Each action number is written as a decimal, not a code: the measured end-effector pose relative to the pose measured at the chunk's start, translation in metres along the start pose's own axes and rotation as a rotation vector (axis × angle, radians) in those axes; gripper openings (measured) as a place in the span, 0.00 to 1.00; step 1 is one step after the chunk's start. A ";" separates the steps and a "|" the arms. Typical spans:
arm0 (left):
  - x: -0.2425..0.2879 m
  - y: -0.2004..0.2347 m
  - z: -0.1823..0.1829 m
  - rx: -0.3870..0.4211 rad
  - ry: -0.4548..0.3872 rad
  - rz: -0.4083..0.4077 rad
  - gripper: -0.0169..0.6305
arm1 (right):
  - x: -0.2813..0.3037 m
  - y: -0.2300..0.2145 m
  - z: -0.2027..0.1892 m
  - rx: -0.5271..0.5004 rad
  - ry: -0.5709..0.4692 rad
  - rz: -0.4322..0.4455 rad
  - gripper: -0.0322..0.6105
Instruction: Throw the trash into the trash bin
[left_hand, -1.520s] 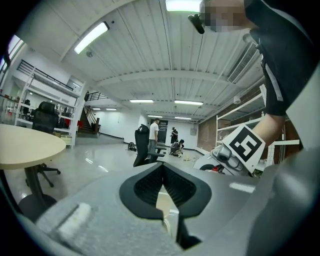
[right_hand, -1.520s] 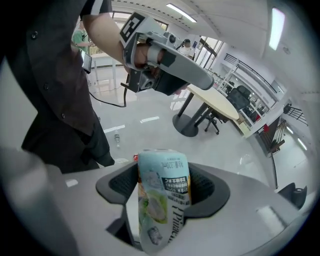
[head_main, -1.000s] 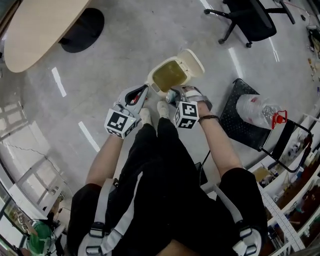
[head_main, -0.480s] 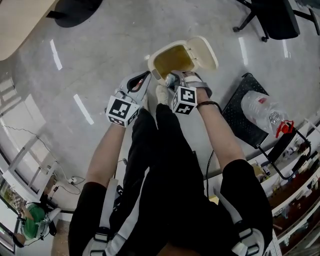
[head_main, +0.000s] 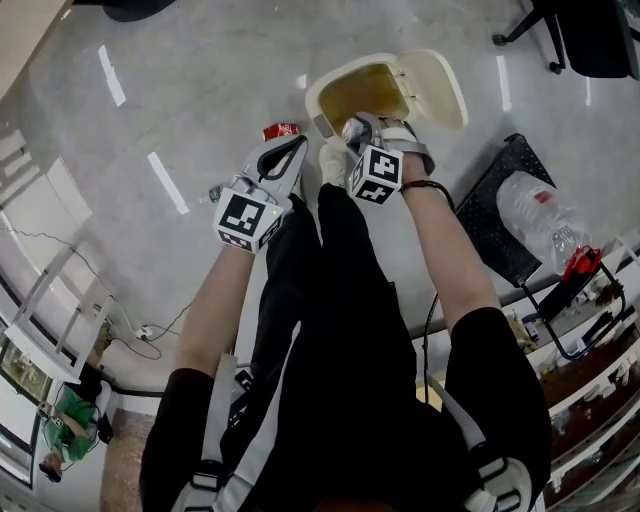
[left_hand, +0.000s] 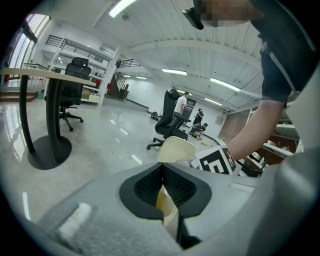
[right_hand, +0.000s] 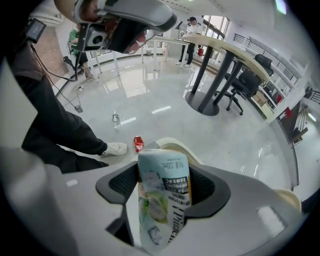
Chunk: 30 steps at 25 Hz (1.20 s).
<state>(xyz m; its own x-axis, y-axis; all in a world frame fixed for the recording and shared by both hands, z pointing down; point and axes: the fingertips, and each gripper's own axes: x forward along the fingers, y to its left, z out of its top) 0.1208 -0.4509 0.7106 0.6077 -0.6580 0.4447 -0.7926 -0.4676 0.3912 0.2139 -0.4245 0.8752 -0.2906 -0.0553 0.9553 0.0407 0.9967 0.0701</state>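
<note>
The cream trash bin (head_main: 350, 78) stands open on the floor, its lid (head_main: 436, 84) tipped back and a yellowish liner inside. My right gripper (head_main: 357, 128) hangs just at the bin's near rim, shut on a light blue drink can (right_hand: 162, 197) that stands upright between the pads. In the right gripper view the bin's rim (right_hand: 176, 145) shows right behind the can. My left gripper (head_main: 289, 150) is left of the bin and shut, with nothing between its pads (left_hand: 172, 186). A crushed red can (head_main: 280, 131) lies on the floor ahead of the left gripper.
A small clear bottle (right_hand: 115, 119) lies on the floor to the left. The person's white shoes (head_main: 333, 160) stand just before the bin. To the right are a black stand (head_main: 490, 215) with a large water jug (head_main: 545, 215) and an office chair (head_main: 590, 30). A cable (head_main: 160, 325) trails at left.
Both grippers have sunk toward the floor and the bin, the right one still gripping the can. The head view has shifted, and the red can now shows.
</note>
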 end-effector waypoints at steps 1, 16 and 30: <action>-0.001 0.000 -0.002 -0.004 0.004 0.000 0.03 | 0.003 -0.004 -0.001 -0.002 0.005 -0.010 0.51; -0.009 -0.007 0.019 -0.005 -0.023 0.007 0.03 | -0.051 -0.028 0.003 0.255 -0.114 -0.179 0.11; -0.050 -0.051 0.205 0.126 -0.318 0.039 0.03 | -0.284 -0.111 0.044 0.588 -0.505 -0.466 0.06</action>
<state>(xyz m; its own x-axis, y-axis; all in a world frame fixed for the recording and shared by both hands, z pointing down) 0.1202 -0.5149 0.5033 0.5465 -0.8188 0.1761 -0.8270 -0.4945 0.2674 0.2501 -0.5167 0.5836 -0.5461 -0.5669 0.6168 -0.6409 0.7568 0.1281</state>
